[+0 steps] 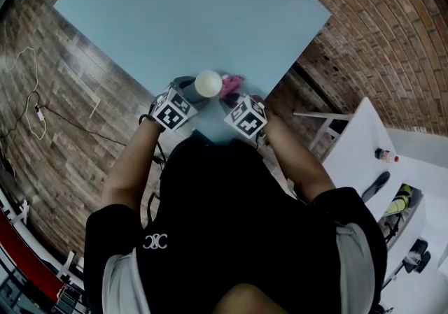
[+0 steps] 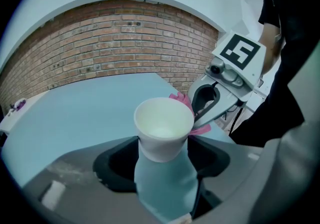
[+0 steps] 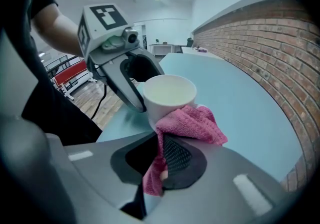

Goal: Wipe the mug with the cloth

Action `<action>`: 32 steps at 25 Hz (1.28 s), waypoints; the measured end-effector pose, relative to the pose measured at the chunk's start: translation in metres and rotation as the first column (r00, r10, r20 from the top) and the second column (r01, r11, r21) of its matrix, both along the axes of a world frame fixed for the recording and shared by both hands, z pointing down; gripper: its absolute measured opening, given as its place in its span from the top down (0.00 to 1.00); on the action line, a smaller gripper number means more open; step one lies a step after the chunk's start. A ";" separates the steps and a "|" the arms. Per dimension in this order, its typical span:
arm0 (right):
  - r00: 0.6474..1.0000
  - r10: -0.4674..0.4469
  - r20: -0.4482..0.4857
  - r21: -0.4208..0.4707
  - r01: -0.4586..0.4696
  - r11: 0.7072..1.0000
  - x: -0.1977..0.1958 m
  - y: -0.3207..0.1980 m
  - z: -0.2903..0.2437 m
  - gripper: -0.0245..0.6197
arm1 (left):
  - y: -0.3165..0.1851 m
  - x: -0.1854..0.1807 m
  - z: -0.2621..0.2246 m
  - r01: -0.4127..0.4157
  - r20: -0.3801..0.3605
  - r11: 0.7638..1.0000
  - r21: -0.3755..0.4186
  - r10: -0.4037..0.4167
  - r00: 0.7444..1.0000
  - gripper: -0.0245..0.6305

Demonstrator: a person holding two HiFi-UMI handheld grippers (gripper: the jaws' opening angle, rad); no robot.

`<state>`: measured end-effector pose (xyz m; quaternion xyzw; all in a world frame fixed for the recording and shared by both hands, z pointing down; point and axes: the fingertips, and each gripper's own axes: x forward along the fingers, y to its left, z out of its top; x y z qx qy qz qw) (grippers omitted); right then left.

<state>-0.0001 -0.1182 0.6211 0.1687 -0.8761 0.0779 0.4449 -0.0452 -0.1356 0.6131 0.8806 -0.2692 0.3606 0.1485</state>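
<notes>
A white mug (image 1: 208, 84) stands near the front edge of the light blue table (image 1: 196, 12). My left gripper (image 2: 164, 147) is closed around the mug (image 2: 162, 118), one jaw on each side of its body. My right gripper (image 3: 159, 154) is shut on a pink cloth (image 3: 192, 123), and the cloth lies bunched against the near side of the mug (image 3: 169, 93). In the head view the cloth (image 1: 232, 84) sits just right of the mug, with the left gripper (image 1: 189, 90) and right gripper (image 1: 235, 98) on either side. The mug looks empty inside.
A brick wall (image 1: 378, 33) runs past the table's right edge. A white table (image 1: 371, 159) with a small bottle (image 1: 386, 155) stands to the right. The floor is wood, with a cable (image 1: 35, 106) lying at the left. The person's body fills the lower head view.
</notes>
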 end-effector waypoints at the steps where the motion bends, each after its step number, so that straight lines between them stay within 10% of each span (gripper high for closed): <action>1: 1.000 -0.015 0.000 0.002 0.015 1.000 -0.002 0.004 -0.001 0.90 | 0.000 -0.001 0.000 0.003 0.002 1.000 -0.006 -0.003 1.000 0.49; 8: 0.995 -0.104 0.006 0.008 0.104 0.995 -0.011 0.027 -0.005 0.90 | 0.005 0.000 0.001 0.011 0.012 1.000 -0.024 -0.010 1.000 0.49; 17: 0.998 0.063 0.010 0.035 -0.063 0.997 0.019 -0.014 -0.005 0.90 | 0.043 0.010 0.003 -0.129 0.010 0.990 -0.059 0.130 0.991 0.54; 23: 0.998 0.067 -0.002 0.059 -0.067 0.996 0.021 -0.022 -0.005 0.90 | 0.016 -0.019 0.000 -0.074 0.019 0.997 -0.016 0.074 0.997 0.54; 32: 1.000 0.023 -0.016 0.066 -0.022 0.998 0.021 -0.024 -0.007 0.90 | -0.001 0.002 -0.011 -0.296 0.065 0.955 -0.028 0.297 0.953 0.46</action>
